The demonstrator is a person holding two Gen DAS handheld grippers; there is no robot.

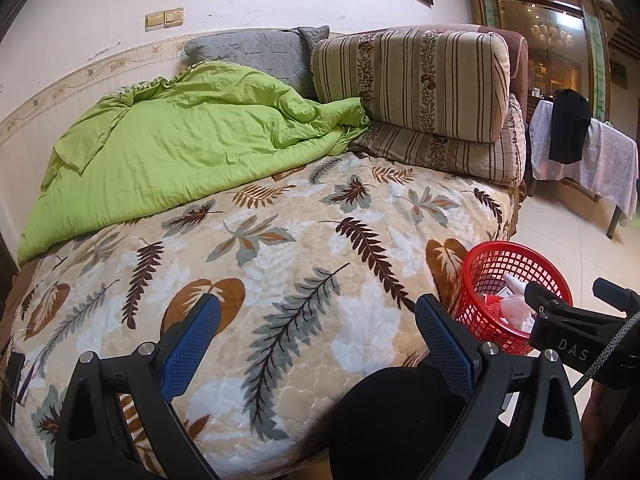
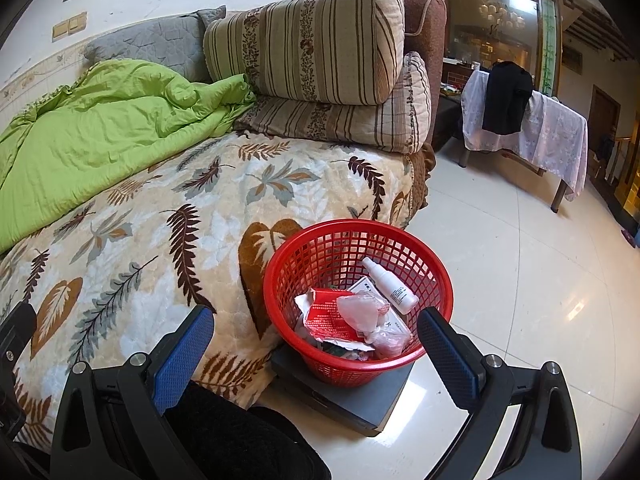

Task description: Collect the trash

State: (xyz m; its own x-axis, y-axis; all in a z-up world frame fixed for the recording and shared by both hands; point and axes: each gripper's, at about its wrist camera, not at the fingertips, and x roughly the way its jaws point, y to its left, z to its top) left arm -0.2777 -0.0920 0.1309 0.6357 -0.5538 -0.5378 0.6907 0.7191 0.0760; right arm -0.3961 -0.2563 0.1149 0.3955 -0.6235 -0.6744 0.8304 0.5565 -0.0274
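A red mesh basket [image 2: 356, 248] stands on a dark flat box [image 2: 360, 396] on the floor beside the bed. Inside lie a white spray bottle [image 2: 390, 284], a red wrapper [image 2: 332, 318], crumpled clear plastic [image 2: 360, 308] and other scraps. My right gripper [image 2: 316, 344] is open just in front of the basket, nothing between its blue pads. My left gripper [image 1: 318, 332] is open over the bed's leaf-pattern blanket [image 1: 280, 260], holding nothing. In the left wrist view, the basket [image 1: 516, 264] sits at the right, partly behind the right gripper's black body [image 1: 576, 332].
A green quilt [image 1: 168, 148] is bunched along the wall side of the bed. Striped cushions [image 1: 412, 80] and a grey pillow [image 1: 248, 52] sit at the head. A cloth-draped table [image 2: 532, 128] with a black garment stands across the shiny tiled floor [image 2: 520, 280]. A dark-clad knee [image 2: 240, 436] shows below.
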